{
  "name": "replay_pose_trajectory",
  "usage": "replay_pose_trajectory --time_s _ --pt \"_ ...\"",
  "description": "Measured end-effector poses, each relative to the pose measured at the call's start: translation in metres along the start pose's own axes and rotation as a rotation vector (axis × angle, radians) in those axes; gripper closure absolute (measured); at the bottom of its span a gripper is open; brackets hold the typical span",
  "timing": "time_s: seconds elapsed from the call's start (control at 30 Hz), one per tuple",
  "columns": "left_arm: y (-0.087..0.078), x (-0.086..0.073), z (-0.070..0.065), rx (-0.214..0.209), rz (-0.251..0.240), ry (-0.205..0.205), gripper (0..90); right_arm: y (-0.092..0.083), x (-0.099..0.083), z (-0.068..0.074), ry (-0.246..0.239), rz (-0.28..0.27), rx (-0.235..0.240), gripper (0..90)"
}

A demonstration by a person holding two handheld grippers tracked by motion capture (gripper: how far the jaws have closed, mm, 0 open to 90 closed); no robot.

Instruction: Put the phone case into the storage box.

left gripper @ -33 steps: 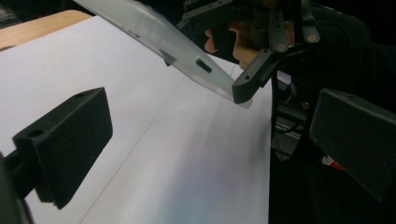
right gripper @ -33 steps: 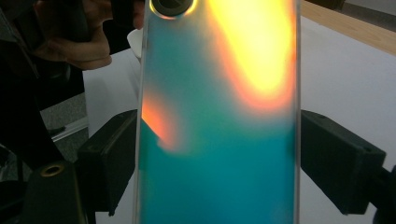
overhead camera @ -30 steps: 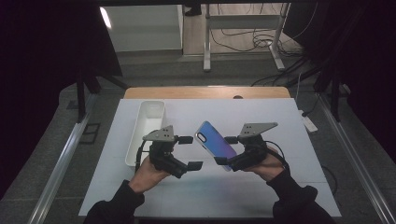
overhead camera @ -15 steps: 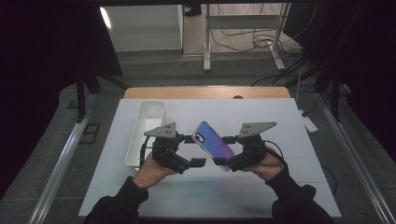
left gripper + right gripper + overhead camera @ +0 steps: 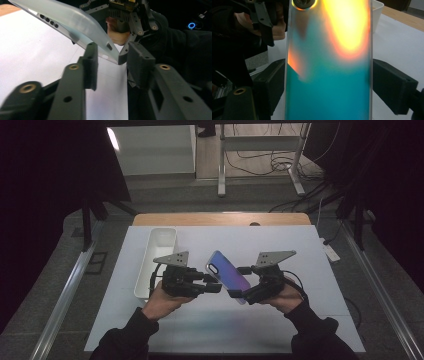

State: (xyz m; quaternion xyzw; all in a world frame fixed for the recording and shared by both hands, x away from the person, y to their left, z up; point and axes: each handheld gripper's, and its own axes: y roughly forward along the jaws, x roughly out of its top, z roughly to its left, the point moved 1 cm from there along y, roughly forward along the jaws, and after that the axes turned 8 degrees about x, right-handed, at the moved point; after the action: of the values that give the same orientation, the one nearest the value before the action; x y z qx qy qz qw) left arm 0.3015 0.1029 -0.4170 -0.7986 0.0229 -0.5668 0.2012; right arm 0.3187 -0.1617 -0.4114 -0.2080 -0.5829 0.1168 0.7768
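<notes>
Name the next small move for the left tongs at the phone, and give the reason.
Probably close the left tongs onto the phone. Their jaws have just been closing, the phone's corner sits between them without a clear pinch, while the right tongs clamp its sides above the table.

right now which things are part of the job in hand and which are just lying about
In the job: phone, gripped across its sides by the right tool; left tool, jaws just closing beside the phone's edge.

Lying about: white tray, cables on the floor.

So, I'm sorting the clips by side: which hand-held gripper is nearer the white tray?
Left. The left hand-held gripper sits right beside the white tray; the right hand-held gripper is farther, holding the phone.
</notes>
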Motion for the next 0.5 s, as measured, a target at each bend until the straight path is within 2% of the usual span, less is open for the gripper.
replay_pose_trajectory --time_s 0.37,0.5 --pt "-0.0009 -0.0016 0.0046 -0.043 0.005 -0.037 79.1 0.0017 -0.0004 0.0007 -0.007 0.009 0.024 16.7" --pt "-0.0006 -0.0021 0.0058 -0.068 0.005 -0.047 81.1 0.0023 -0.0007 0.0004 -0.005 0.008 0.032 16.7"
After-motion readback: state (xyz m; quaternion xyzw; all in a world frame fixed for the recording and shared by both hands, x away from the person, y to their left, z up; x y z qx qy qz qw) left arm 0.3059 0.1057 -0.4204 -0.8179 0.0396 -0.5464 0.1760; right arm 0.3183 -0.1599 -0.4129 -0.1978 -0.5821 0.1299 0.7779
